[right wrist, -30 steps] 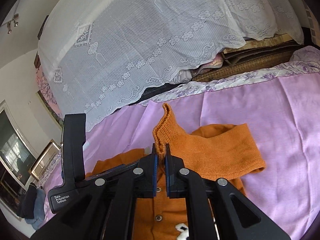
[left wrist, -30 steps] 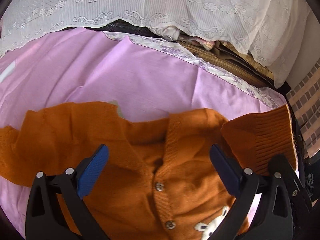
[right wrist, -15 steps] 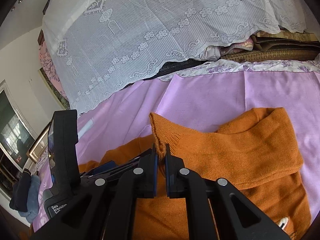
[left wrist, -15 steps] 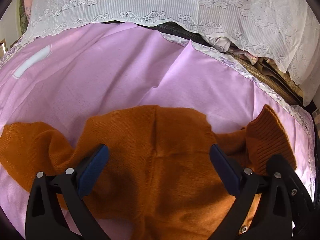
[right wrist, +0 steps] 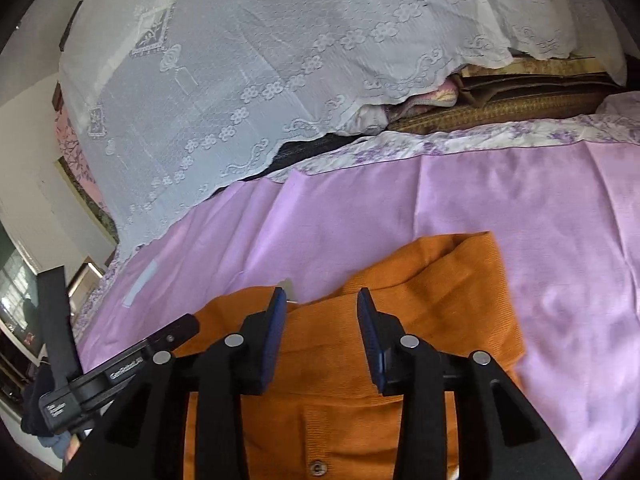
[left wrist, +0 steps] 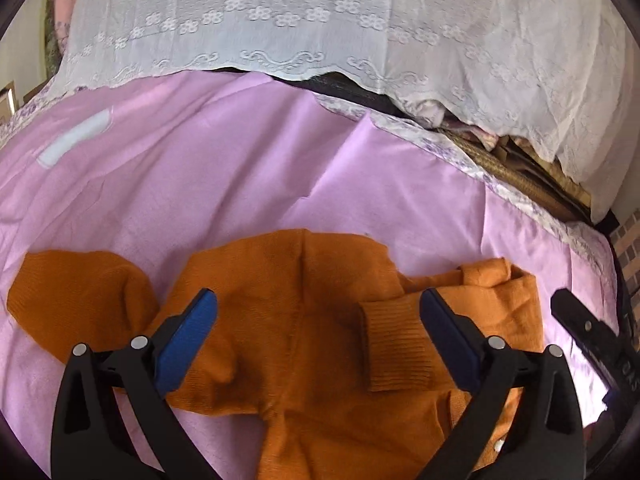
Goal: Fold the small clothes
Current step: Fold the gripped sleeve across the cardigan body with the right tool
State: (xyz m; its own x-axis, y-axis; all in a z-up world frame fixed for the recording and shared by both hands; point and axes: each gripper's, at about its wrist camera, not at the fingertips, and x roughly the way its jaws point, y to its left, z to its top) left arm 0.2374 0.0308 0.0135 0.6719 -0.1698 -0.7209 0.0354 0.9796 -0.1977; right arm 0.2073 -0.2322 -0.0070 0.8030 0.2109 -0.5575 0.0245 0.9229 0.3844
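Observation:
An orange knit cardigan (left wrist: 296, 320) lies on the pink sheet (left wrist: 200, 184). Its right sleeve is folded across the body, the ribbed cuff (left wrist: 394, 344) resting on top. The other sleeve (left wrist: 76, 300) lies spread out to the left. My left gripper (left wrist: 316, 340) is open and empty just above the cardigan's body. My right gripper (right wrist: 322, 336) is open and empty over the folded sleeve (right wrist: 448, 300); the cardigan's button band (right wrist: 318, 468) shows below it. The right gripper also shows in the left wrist view (left wrist: 588, 336) at the right edge.
A white lace cover (left wrist: 320, 20) drapes over stacked bedding at the back. A floral sheet edge (right wrist: 480, 140) borders the pink sheet. A white strip (left wrist: 74, 140) lies on the sheet at far left. A brick wall (left wrist: 628, 248) is at the right.
My right gripper has opened and let go of the sleeve cuff, which now lies folded across the cardigan's body. The left gripper stayed open and shifted slightly.

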